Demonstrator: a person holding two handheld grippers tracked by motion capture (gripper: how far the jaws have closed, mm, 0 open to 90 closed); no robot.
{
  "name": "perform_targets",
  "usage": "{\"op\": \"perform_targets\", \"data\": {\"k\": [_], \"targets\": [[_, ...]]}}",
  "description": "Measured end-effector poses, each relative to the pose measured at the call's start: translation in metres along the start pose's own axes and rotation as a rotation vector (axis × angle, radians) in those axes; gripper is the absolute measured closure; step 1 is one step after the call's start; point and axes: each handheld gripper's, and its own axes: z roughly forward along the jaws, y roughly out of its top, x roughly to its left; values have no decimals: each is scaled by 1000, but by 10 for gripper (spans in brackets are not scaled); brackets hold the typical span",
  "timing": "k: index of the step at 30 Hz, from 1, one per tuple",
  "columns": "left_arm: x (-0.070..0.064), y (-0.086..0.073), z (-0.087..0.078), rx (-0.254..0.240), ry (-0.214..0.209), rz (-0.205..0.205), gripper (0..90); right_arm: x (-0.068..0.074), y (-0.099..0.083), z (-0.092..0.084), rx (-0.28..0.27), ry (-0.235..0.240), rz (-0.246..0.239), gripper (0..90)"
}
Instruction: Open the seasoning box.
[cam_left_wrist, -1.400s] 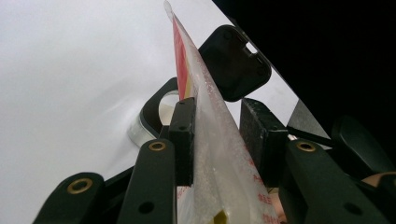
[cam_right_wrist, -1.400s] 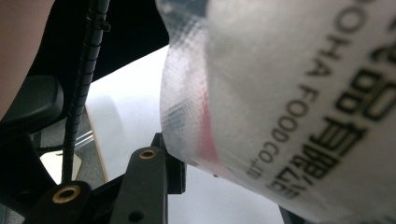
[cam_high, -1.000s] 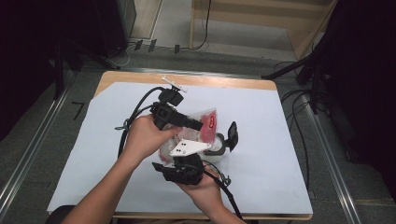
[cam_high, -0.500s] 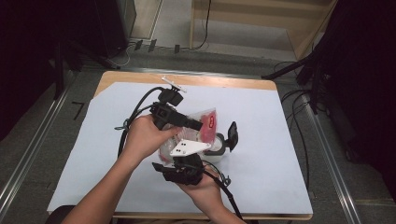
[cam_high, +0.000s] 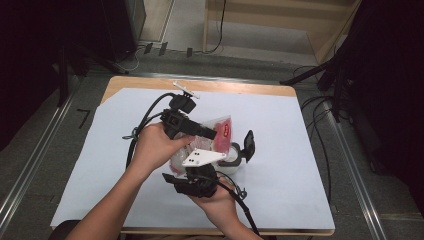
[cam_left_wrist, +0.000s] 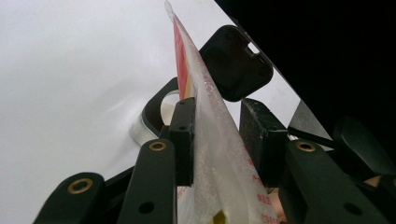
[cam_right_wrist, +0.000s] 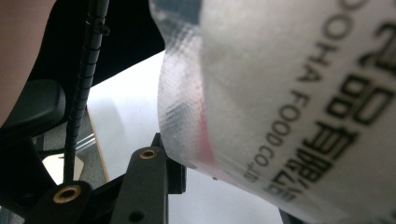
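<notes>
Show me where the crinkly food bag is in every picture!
High view: the food bag is mid-table, between both hands.
Left gripper view: it stands edge-on between the two black pads, centre.
Right gripper view: it covers the upper right, printed letters showing.
Shared landmark: the white table sheet behind it, also seen at and.

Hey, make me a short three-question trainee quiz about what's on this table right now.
1. True or false: the food pouch lies flat on the table.
2. What sits between the jaws of the left hand-held gripper? A) a spoon B) the pouch C) a cable
3. What stands open just beyond the pouch?

Key: 1. False, both the left and the right hand-held gripper hold it up. 2. B. 3. A glass jar with its black lid flipped up.
</notes>
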Motion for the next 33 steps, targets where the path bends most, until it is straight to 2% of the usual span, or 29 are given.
{"op": "perform_targets", "data": {"k": [6,15,33], "targets": [[-4,1,1,-5,8,10,669,-1,1,-1,-4,3,14,646],[-7,2,-1,-11,19,21,669,-1,2,1,-15,2,6,645],[-9,2,0,-19,13,30,669,0,1,1,-16,3,-4,643]]}}
